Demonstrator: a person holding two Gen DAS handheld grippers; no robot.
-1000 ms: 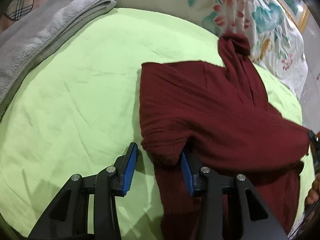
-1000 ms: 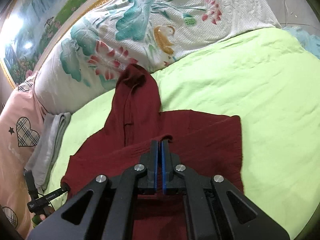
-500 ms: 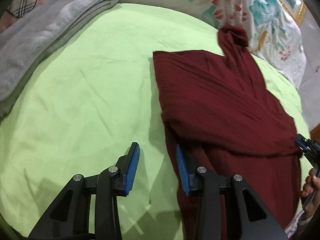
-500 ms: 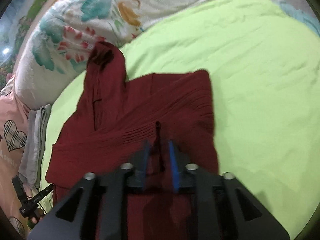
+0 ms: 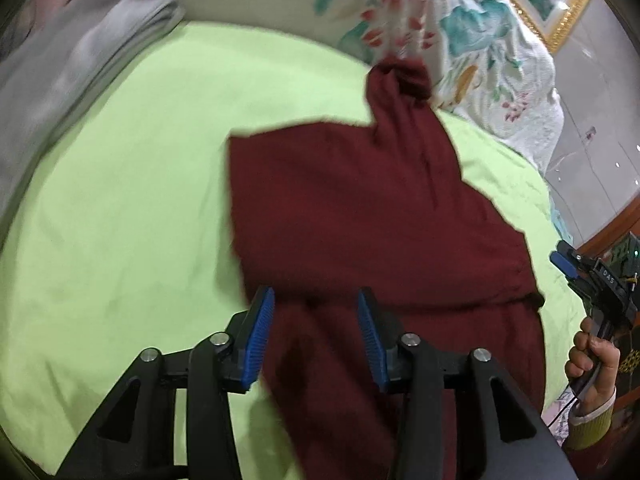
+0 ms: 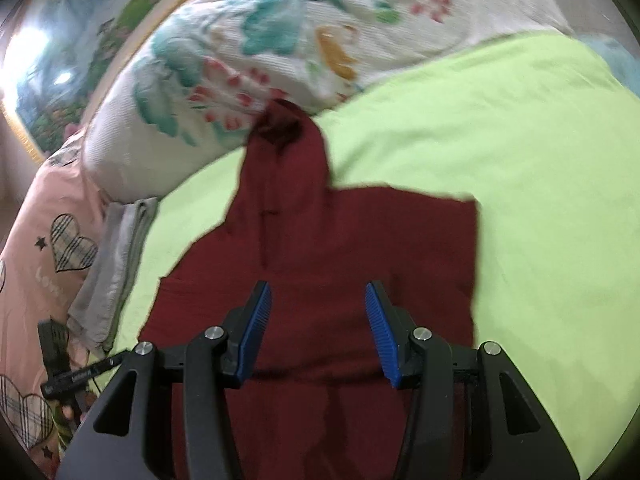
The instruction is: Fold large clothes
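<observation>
A dark red sweater point(image 5: 360, 208) lies on the lime green sheet point(image 5: 120, 220), sleeves folded in and its neck against the floral pillow. My left gripper point(image 5: 316, 332) hovers over the sweater's near left part, its jaws opening; the cloth lies below them and is not pinched. In the right wrist view the sweater point(image 6: 340, 248) spreads flat. My right gripper point(image 6: 316, 328) hangs above its middle, jaws opening, nothing gripped. The right gripper point(image 5: 576, 272) also shows at the sweater's right edge, held by a hand point(image 5: 592, 364).
A folded grey towel point(image 5: 72, 64) lies at the far left of the bed, also seen as the grey towel point(image 6: 116, 264). A floral pillow point(image 6: 280, 48) lines the head end and a pink heart-print pillow point(image 6: 48, 240) sits left. Green sheet point(image 6: 540, 160) stretches to the right.
The right gripper has opened and let go of the sweater fold it pinched. The left gripper has lifted off the sweater's left edge and now sits over the cloth.
</observation>
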